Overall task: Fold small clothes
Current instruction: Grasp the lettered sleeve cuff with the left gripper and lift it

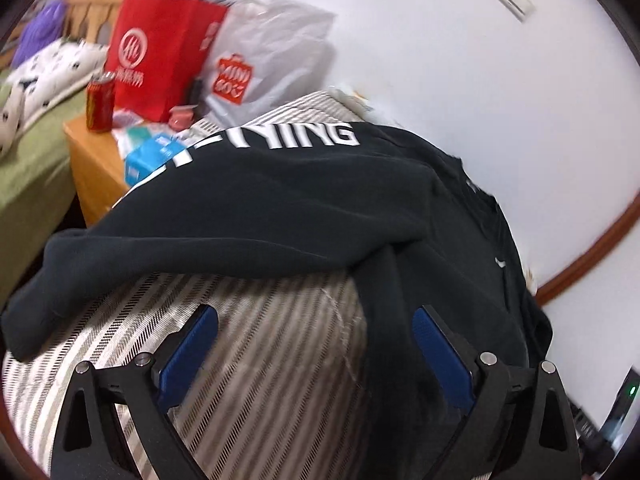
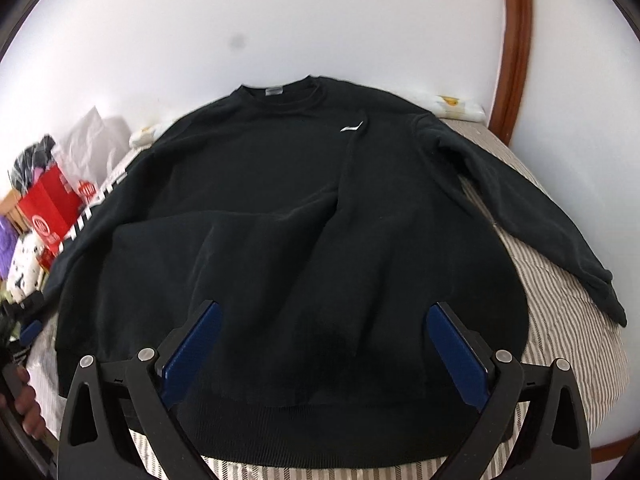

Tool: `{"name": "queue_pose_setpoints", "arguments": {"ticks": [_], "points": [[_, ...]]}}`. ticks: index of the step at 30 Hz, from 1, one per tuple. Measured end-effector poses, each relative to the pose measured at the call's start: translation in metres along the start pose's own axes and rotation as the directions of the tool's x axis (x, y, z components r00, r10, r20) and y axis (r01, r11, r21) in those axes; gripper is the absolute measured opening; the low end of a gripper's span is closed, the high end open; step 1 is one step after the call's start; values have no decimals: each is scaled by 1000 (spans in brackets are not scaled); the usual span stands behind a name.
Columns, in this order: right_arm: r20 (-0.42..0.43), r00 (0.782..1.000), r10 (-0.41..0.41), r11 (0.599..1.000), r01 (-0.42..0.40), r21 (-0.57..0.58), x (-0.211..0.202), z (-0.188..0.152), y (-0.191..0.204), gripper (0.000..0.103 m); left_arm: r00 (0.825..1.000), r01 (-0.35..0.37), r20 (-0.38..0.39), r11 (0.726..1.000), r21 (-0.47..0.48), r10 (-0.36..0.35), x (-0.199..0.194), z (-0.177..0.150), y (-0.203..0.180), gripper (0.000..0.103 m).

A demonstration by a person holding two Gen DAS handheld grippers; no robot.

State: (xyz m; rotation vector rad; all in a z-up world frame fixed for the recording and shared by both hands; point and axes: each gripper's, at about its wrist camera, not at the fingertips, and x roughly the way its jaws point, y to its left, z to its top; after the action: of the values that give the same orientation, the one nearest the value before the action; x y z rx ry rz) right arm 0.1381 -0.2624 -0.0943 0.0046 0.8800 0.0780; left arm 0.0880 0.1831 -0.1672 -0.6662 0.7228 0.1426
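A black sweatshirt [image 2: 280,200] lies flat on a striped cover [image 2: 560,312], collar toward the wall and hem nearest me. A white logo marks its chest. Its right sleeve [image 2: 540,208] stretches out over the cover. In the left wrist view the other sleeve [image 1: 240,200], with white lettering, lies across the cover [image 1: 260,340]. My left gripper [image 1: 316,316] hovers open over the sweatshirt's side edge, one pad above stripes and the other above black cloth. My right gripper [image 2: 325,312] stands open over the lower body, just above the hem. Neither has cloth pinched between its pads.
A wooden nightstand [image 1: 92,168] to the left carries a red bag [image 1: 160,52], a white plastic bag [image 1: 264,60], a red can [image 1: 100,104] and a blue pack [image 1: 148,156]. A green bed [image 1: 28,160] lies beyond. White wall with brown trim [image 2: 516,40] backs the cover.
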Motion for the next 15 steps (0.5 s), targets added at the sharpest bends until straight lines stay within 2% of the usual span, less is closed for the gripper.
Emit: {"name": "queue_pose_setpoints", "arguments": {"ticks": [3, 5, 11, 14, 15], "points": [[-11, 1000, -11, 999, 10, -34, 9, 0, 7, 101, 997, 69, 31, 993, -91, -67, 12, 5, 12, 92], [-12, 999, -32, 998, 31, -53, 13, 1, 9, 101, 996, 71, 59, 991, -114, -65, 15, 10, 14, 92], [-24, 998, -65, 994, 63, -85, 21, 4, 5, 101, 994, -47, 89, 990, -130, 59, 29, 26, 16, 75], [-43, 998, -42, 997, 39, -70, 23, 6, -2, 101, 989, -117, 74, 983, -144, 128, 34, 37, 25, 47], [-46, 999, -18, 998, 15, -58, 23, 7, -6, 101, 986, -139, 66, 978, -154, 150, 36, 41, 29, 31]]}}
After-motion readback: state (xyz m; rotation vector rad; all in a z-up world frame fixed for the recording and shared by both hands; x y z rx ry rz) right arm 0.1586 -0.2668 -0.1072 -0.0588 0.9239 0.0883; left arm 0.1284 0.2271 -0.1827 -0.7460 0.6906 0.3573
